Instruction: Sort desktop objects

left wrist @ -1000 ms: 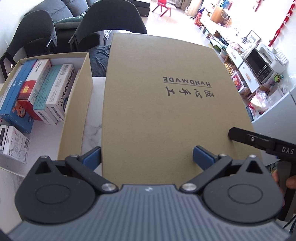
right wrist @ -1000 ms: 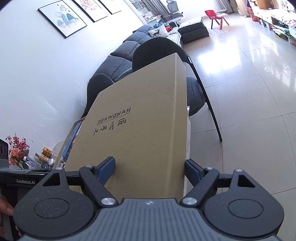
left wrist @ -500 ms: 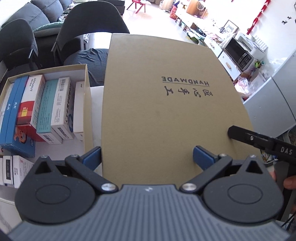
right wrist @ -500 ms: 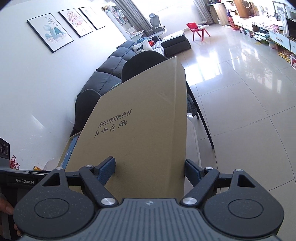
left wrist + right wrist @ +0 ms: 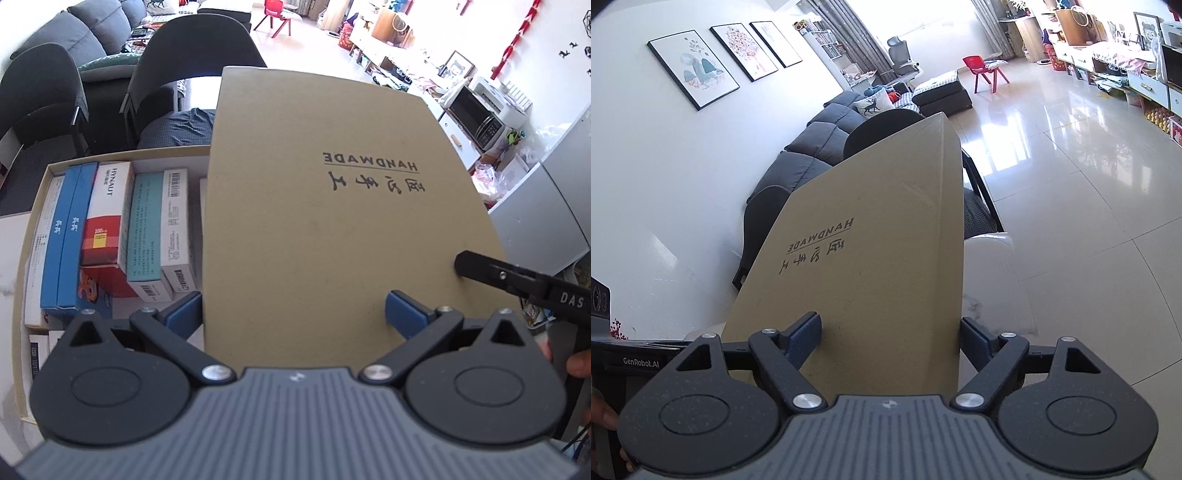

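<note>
A brown cardboard lid [image 5: 332, 221] printed HANDMADE hangs in the air, carried by both grippers. My left gripper [image 5: 293, 314] is shut on its near left part, one blue pad at the left edge and one on the top face. My right gripper [image 5: 890, 339] is shut on the lid [image 5: 879, 266] at its right side; one of its fingers [image 5: 480, 269] lies on the top face. Below and left sits the open cardboard box [image 5: 129, 153], packed with medicine packs [image 5: 107, 214]. The lid overlaps the box's right side and hides that part.
Two black chairs [image 5: 195, 48] stand beyond the box, with a dark sofa [image 5: 820, 140] along the wall. The white marble table [image 5: 990, 288] shows right of the lid, and tiled floor lies past its edge. A hand [image 5: 580, 363] holds the right gripper.
Both grippers have carried the lid leftward. The gap of table between lid and open box has closed, and the lid now overlaps the box's right side.
</note>
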`<state>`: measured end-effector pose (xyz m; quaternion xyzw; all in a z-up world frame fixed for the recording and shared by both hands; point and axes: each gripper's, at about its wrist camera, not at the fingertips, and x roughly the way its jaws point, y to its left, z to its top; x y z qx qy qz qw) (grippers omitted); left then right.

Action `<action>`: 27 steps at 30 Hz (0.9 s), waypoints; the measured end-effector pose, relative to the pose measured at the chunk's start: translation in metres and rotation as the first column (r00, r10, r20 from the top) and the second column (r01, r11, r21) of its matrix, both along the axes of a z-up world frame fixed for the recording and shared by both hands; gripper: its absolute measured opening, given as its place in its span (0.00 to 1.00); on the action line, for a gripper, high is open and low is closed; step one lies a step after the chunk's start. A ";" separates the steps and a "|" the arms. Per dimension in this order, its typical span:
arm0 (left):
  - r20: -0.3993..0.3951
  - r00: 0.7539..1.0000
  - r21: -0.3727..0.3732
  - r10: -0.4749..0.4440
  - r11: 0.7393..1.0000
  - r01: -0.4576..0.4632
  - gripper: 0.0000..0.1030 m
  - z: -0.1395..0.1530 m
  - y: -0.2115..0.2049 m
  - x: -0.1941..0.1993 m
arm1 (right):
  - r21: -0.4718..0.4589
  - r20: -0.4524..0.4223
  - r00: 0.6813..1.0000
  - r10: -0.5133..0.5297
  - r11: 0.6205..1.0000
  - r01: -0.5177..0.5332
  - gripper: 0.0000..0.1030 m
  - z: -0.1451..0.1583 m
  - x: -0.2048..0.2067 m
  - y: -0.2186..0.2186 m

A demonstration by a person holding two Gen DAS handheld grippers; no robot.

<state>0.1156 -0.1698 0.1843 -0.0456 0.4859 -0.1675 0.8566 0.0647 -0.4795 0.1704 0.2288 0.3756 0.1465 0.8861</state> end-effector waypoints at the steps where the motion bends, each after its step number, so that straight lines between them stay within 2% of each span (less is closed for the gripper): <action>1: -0.001 1.000 -0.001 0.009 1.000 -0.009 1.00 0.000 0.005 -0.001 | 0.000 -0.001 1.000 0.006 1.000 -0.006 0.80 0.000 0.002 0.005; 15: -0.015 0.995 0.007 0.100 0.995 -0.100 1.00 0.000 0.063 -0.007 | 0.008 -0.023 0.996 0.091 0.996 -0.091 0.80 -0.002 0.021 0.075; 27: -0.022 0.990 0.014 0.137 0.991 -0.137 1.00 0.000 0.102 -0.010 | 0.015 -0.042 0.992 0.123 0.992 -0.122 0.80 -0.004 0.027 0.118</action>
